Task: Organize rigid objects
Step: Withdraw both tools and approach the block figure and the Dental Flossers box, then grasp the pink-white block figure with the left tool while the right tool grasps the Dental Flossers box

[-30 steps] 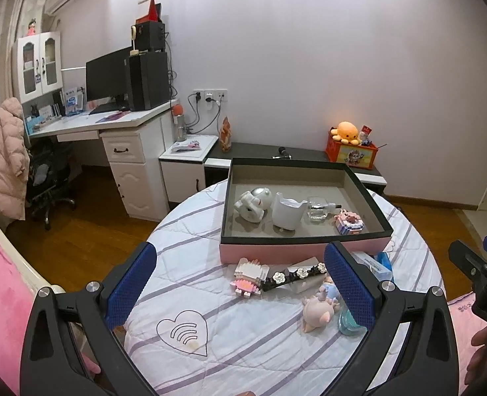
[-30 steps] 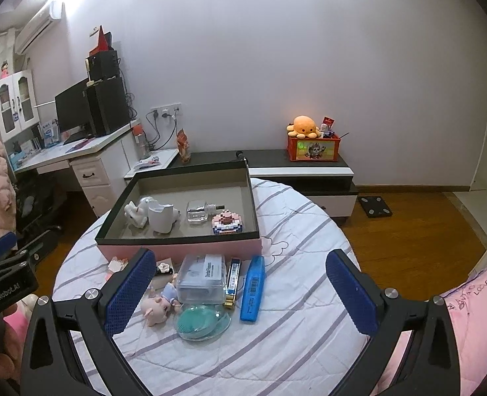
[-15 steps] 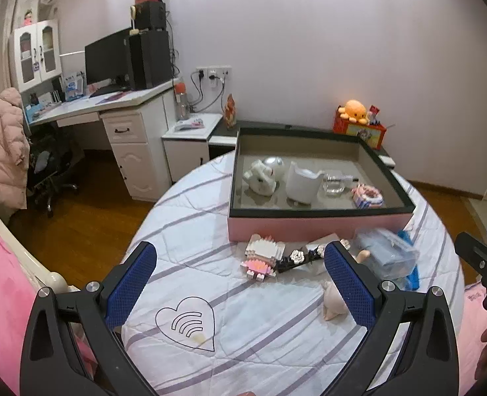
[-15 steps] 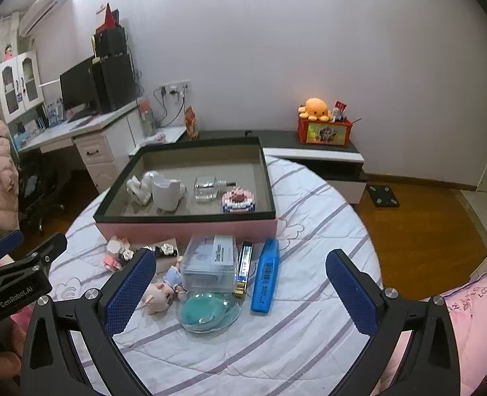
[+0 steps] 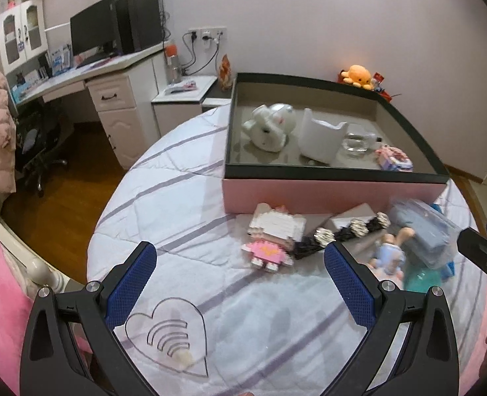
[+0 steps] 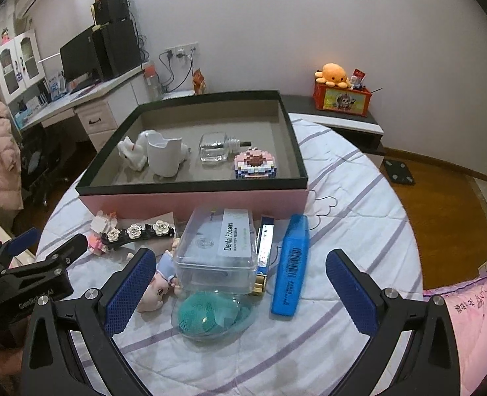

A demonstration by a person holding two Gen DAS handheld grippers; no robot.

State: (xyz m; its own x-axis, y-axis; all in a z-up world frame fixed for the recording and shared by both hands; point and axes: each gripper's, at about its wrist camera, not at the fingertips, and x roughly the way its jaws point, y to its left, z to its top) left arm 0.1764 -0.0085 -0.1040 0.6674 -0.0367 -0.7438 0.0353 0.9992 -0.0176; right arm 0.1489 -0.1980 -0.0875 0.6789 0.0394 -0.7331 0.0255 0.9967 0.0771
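Both grippers hover over the near edge of the round table (image 6: pixel 359 198) with fingers spread wide, nothing between them. The left gripper (image 5: pixel 240 283) sits over the near left part, above a heart drawn on the cloth (image 5: pixel 167 333); the right gripper (image 6: pixel 240 288) hangs over the pile at the near middle.

The box (image 6: pixel 193 198) (pink sides, dark rim) sits toward the far edge. Inside it, left to right: a white figurine (image 6: pixel 132 151), a white cup (image 6: pixel 164 158) touching it, a glass bottle (image 6: pixel 215 147) lying on its side, and a brick cake (image 6: pixel 256 164) near the box's front right corner.

Everything else lies on the cloth in front of the box. A brick cat (image 5: pixel 274 237) lies near the box's front left corner, and a black hair clip (image 6: pixel 137 232) with white flowers runs from it toward the middle, resting partly on a grey card (image 5: pixel 352 219). Next comes a clear floss box (image 6: pixel 220 250), with a small doll (image 6: pixel 159 283) lying at its near left corner and a teal puff in a clear dish (image 6: pixel 212 313) right in front of it. A slim harmonica (image 6: pixel 264 250) lies just beside the floss box on its right, and a blue case (image 6: pixel 291 264) lies just right of that, both pointing from the box toward the near edge
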